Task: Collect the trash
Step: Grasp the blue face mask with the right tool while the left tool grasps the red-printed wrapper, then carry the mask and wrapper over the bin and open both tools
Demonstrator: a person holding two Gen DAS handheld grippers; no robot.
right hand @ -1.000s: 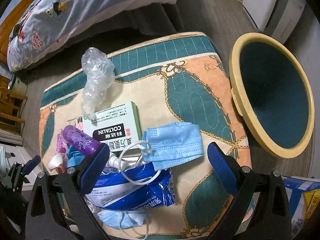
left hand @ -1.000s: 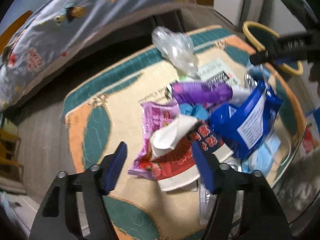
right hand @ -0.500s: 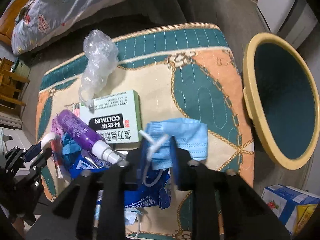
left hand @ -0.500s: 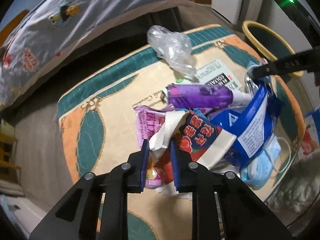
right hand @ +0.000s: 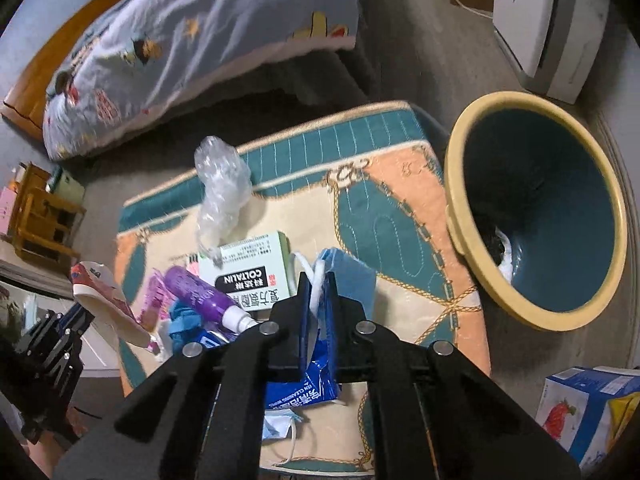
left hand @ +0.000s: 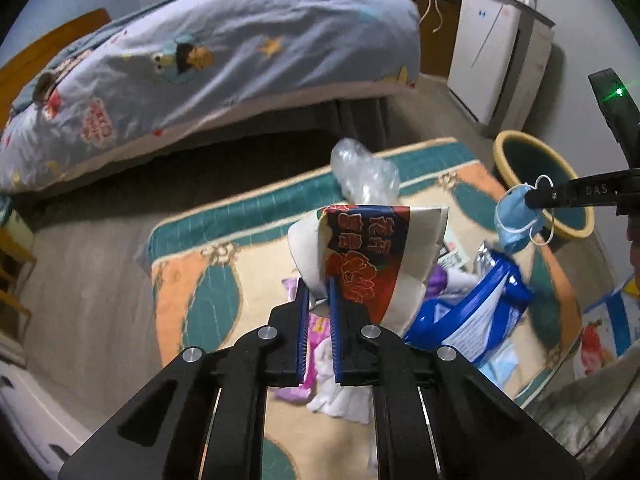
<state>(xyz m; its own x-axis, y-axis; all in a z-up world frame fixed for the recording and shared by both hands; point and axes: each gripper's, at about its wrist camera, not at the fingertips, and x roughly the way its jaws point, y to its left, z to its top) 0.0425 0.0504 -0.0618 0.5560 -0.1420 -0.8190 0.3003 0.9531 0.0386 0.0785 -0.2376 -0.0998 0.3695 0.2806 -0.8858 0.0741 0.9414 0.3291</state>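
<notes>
My left gripper (left hand: 318, 294) is shut on a crushed paper cup (left hand: 372, 256) with a red and dark blue print, lifted above the rug. The same cup (right hand: 108, 304) shows at the left of the right wrist view. My right gripper (right hand: 318, 288) is shut on a light blue face mask (right hand: 352, 276), also raised; the mask (left hand: 514, 220) hangs from those tips at the right of the left wrist view. On the rug (right hand: 400, 208) lie a purple spray bottle (right hand: 200, 294), a white medicine box (right hand: 248, 268), a blue wipes packet (left hand: 476, 312), a clear crumpled bag (right hand: 222, 196) and a pink wrapper (left hand: 316, 328).
A yellow-rimmed bin (right hand: 536, 208) with a dark teal inside stands right of the rug. A bed with a patterned quilt (left hand: 200, 64) is behind. A white appliance (left hand: 496, 56) stands at the back right, a printed carton (right hand: 584, 408) at the lower right, a wooden stool (right hand: 44, 220) on the left.
Both grippers went from open to shut, the left on the paper cup and the right on the face mask. Both have since risen, lifting their items off the pile.
</notes>
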